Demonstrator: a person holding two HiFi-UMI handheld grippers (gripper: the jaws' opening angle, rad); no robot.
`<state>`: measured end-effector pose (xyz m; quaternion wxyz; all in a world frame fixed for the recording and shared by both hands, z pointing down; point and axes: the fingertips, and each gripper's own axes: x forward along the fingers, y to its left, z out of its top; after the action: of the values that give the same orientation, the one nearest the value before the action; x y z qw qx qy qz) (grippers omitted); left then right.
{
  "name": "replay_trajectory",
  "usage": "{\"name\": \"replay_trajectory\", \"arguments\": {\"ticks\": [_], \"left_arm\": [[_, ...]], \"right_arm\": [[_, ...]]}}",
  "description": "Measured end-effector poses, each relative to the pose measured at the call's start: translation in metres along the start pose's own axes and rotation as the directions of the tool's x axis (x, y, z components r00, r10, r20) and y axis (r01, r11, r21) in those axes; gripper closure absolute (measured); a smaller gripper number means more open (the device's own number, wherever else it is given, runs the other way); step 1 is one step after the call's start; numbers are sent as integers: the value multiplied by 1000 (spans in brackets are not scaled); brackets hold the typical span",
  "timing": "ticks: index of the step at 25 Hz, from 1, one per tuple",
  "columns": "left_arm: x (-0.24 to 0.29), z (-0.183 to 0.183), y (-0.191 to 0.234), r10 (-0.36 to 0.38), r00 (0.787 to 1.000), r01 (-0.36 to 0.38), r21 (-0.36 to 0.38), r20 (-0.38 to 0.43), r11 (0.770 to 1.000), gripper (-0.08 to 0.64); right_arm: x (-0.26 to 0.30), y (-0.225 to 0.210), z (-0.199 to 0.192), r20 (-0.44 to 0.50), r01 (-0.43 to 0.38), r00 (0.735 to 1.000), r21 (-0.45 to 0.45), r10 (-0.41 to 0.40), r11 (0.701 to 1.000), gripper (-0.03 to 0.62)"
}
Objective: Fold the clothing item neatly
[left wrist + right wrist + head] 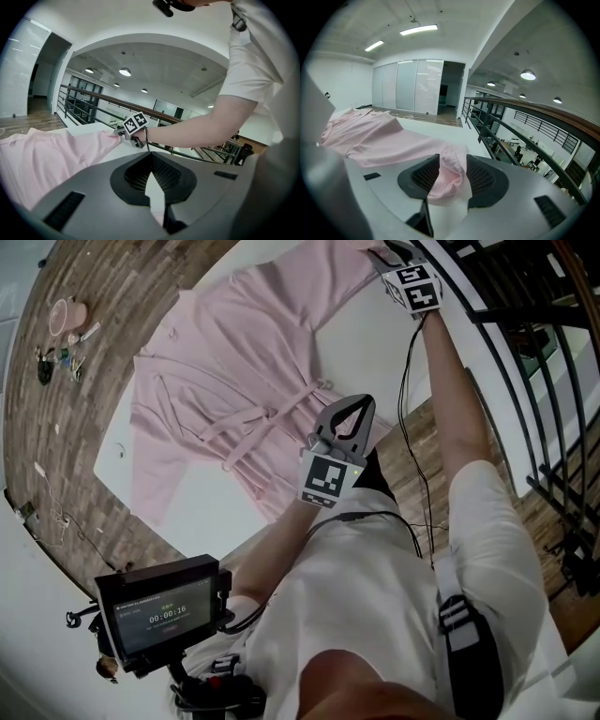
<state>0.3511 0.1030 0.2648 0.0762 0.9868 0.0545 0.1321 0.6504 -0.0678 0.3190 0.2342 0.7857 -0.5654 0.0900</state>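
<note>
A pale pink robe point(234, 362) lies spread on a white table point(366, 343), its belt point(272, 418) tied across the waist. My right gripper point(394, 251) is at the far right end of one sleeve. In the right gripper view its jaws point(452, 176) stand apart, with the sleeve cuff point(450, 168) draped loosely between the pads. My left gripper point(354, 404) hovers at the near table edge by the robe's hem. Its jaws point(151, 166) are shut, and I see no cloth pinched in them. The left gripper view also shows the robe point(47, 159) and the right gripper point(121, 134) at the sleeve end.
A black railing point(525, 334) runs close along the table's right side. A monitor with a timer point(159, 615) stands near the front left. A pink cup point(67, 315) and small items lie on the wooden floor at the far left.
</note>
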Motion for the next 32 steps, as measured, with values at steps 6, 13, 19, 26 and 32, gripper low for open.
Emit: {"name": "replay_trajectory", "arguments": {"ticks": [6,13,19,26,32], "left_arm": [[3,3,2,10,1000,-10,-4,-1,1000,557],[1,-3,12,29,1000,-29,-12,-3,1000,557],[-11,0,7,39,999,-39,-6,19,999,557],[-23,5,3,54,998,-54,3,42,999,557],[-42,8,-10,67,996,-68,17,58,998,557]], "right_arm": [[6,-5,-2,-20,-6,1000,-18,5,1000,430],[12,3,-3,-13,-41,999,-24,40,999,542],[-9,14,21,72,-26,997,3,25,1000,546],[-20,23,35,96,-30,995,7,29,1000,546],[-38,39,47,103,-36,994,-15,37,999,546]]}}
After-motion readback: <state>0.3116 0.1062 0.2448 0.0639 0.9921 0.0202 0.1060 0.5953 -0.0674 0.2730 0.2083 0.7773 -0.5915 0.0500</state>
